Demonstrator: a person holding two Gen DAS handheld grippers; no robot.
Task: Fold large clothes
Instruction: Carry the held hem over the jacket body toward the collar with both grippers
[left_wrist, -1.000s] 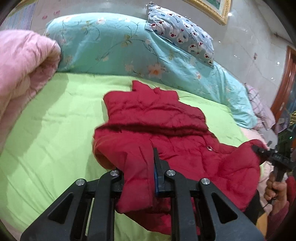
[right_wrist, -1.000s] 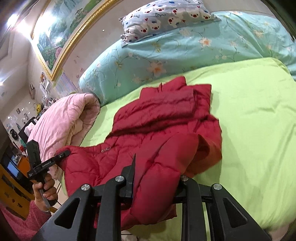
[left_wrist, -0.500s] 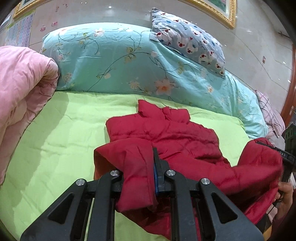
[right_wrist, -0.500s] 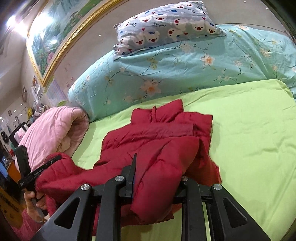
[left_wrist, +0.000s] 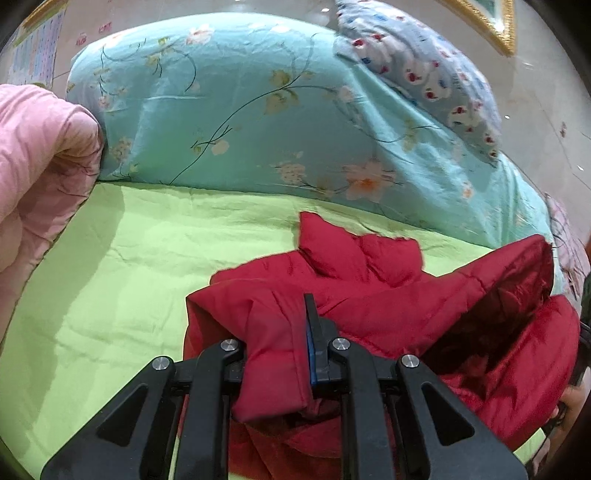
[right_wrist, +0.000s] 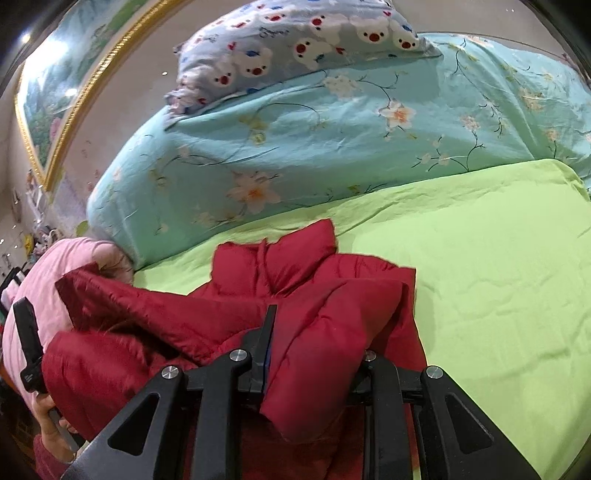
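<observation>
- The bed (left_wrist: 110, 266), covered by a lime-green sheet (right_wrist: 498, 295), carries everything; its far edge meets a tiled wall.
- A long turquoise floral bolster (left_wrist: 240, 110) lies along the head edge of the bed, spanning it from side to side.
- A rolled pink quilt (left_wrist: 33, 166) sits at the bed's left edge as the left wrist view shows it, touching the end of the bolster.
- The red padded jacket (left_wrist: 388, 295) lies near the foot edge of the bed, about midway across, with its collar pointing toward the bolster. Its near hem is lifted off the sheet at both corners and doubled over toward the collar, showing the shiny lining.
- A small pillow printed with bear faces (right_wrist: 295, 44) rests on top of the bolster against the wall.
- A gold-framed painting (right_wrist: 55, 99) hangs on the wall above the head of the bed.
- The left hand-held gripper (left_wrist: 275, 354) is clamped on a thick fold of the jacket's hem, the fabric bulging between its jaws.
- The right hand-held gripper (right_wrist: 314, 369) is likewise clamped on a padded fold at the jacket's other hem corner.
- The person's left hand (right_wrist: 48, 417) shows at the edge of the right wrist view, wrapped around a gripper handle.
</observation>
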